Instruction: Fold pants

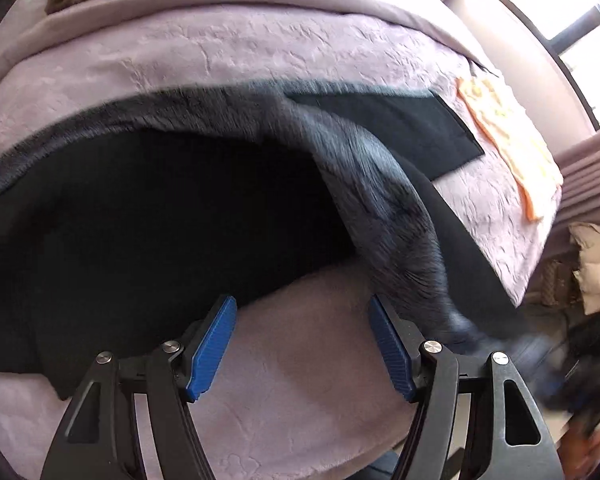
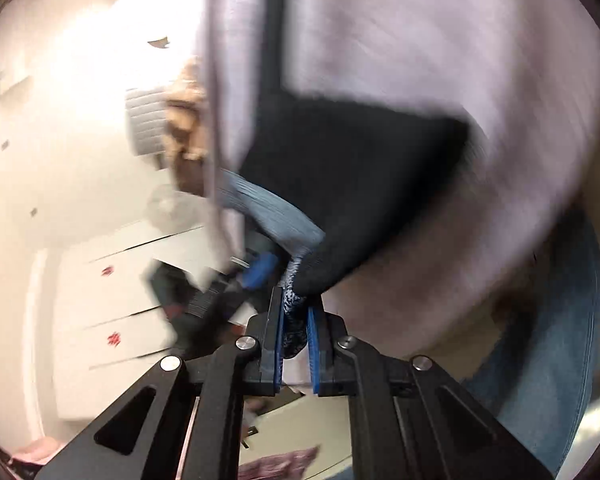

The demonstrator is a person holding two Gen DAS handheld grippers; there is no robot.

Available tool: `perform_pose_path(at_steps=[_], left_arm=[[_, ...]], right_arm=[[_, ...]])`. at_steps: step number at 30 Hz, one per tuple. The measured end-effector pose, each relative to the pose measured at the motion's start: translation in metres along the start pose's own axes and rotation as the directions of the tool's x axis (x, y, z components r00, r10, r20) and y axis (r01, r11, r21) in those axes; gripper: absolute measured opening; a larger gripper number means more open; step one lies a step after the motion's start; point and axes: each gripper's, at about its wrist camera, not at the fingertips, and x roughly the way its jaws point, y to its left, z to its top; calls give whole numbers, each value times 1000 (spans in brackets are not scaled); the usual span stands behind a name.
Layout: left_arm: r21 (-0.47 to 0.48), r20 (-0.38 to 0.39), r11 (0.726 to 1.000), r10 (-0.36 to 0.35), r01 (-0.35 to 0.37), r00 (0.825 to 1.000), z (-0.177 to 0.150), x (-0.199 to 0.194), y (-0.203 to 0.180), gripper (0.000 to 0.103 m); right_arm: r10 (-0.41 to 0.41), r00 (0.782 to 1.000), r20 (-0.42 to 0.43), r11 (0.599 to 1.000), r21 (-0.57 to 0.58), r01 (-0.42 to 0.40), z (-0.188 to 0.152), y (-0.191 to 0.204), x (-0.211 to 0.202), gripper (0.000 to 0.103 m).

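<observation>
- The pants (image 1: 148,216), dark outside with a grey fleecy lining, lie spread across the lilac bed (image 1: 260,56); one leg end (image 1: 412,136) lies flat toward the far right, and a fleecy edge is lifted up off the near right side.
- The right gripper (image 2: 296,320) has its fingers (image 2: 277,340) clamped on a bunched corner of the pants (image 2: 340,184), fleece and dark fabric both squeezed between the blue pads. The picture is smeared, so how deep the cloth sits in the grip is hard to tell.
- The left gripper (image 1: 302,348) hangs over the near edge of the bed with its fingers (image 1: 212,344) apart and nothing between them; only bare cover shows in the gap, with the dark cloth just beyond the left finger.
- An orange cloth (image 1: 508,136) lies at the far right of the bed, apart from the leg end.
- Risk: the right grip looks like a small pinch at a corner. A quick pull could slide the thick cloth out, and the fold would drop half-made.
- Risk: with only one corner held, the lifted edge may come over skewed, twisting so the fleece faces out instead of laying leg onto leg.
- Risk: the free left fingers, if closed where they now hang, would catch the bed cover and not the pants, dragging the cover along.
- Risk: a wide sweep toward the far right could bring the pants over the orange cloth.
</observation>
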Motion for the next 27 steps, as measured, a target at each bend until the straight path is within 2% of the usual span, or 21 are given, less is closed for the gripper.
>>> perform_pose_path(at_steps=[3,6,9,11,12,13,14,15,16,17,18,20,22,23,24,25,26,27], left_arm=[[-39,50,999,33,-31,998,22,-9,0,69],[-75,107,994,81,-73,991,44,-14,0,69],[-111,144,985,147,-132,979,66,-8,0,69],[-144,151,978,175,-153,973,77,0,3,69],[-164,149,972,195,-171,969,85,6,5,69],[-181,148,966,212,-185,966,90,12,6,69],[-200,142,959,233,-203,962,96,17,8,69],[-210,140,955,242,-210,960,97,20,10,69],[-219,140,951,250,-216,958,99,22,11,69],[-223,137,948,262,-228,955,100,24,12,69],[-224,132,944,274,-241,953,99,26,13,69],[-231,121,938,290,-257,949,98,30,17,69],[-246,105,934,292,-260,951,99,39,22,69],[-257,93,930,296,-265,951,101,46,24,69],[-261,86,926,303,-273,949,104,54,25,69],[-258,80,921,320,-290,944,107,63,25,69],[-253,68,912,349,-323,935,111,75,25,69],[-251,60,904,372,-347,926,114,85,25,76]], right_arm=[[12,1000,2,994,-109,-11,72,49,-6,11],[-23,1000,3,977,-214,23,154,90,-2,11],[-72,997,5,969,-238,71,231,115,22,11],[-142,990,-10,958,-255,135,272,117,43,17],[-194,981,-18,946,-268,182,286,116,54,25],[-277,961,-5,920,-290,263,297,117,65,33],[-325,946,13,898,-309,313,300,118,68,47],[-346,937,34,879,-338,337,298,118,65,50],[-357,933,49,867,-354,350,298,118,62,50],[-387,919,81,844,-371,388,291,117,53,50],[-435,891,133,806,-382,451,280,112,41,50],[-494,851,178,765,-377,523,271,92,26,50],[-546,821,166,748,-344,568,268,70,24,50],[-549,824,140,762,-322,562,272,62,32,42],[-547,828,122,777,-294,557,277,52,37,21],[-548,828,120,783,-274,558,283,45,42,15],[-557,822,120,786,-242,568,287,38,43,15],[-558,822,112,795,-212,568,289,30,44,15]])
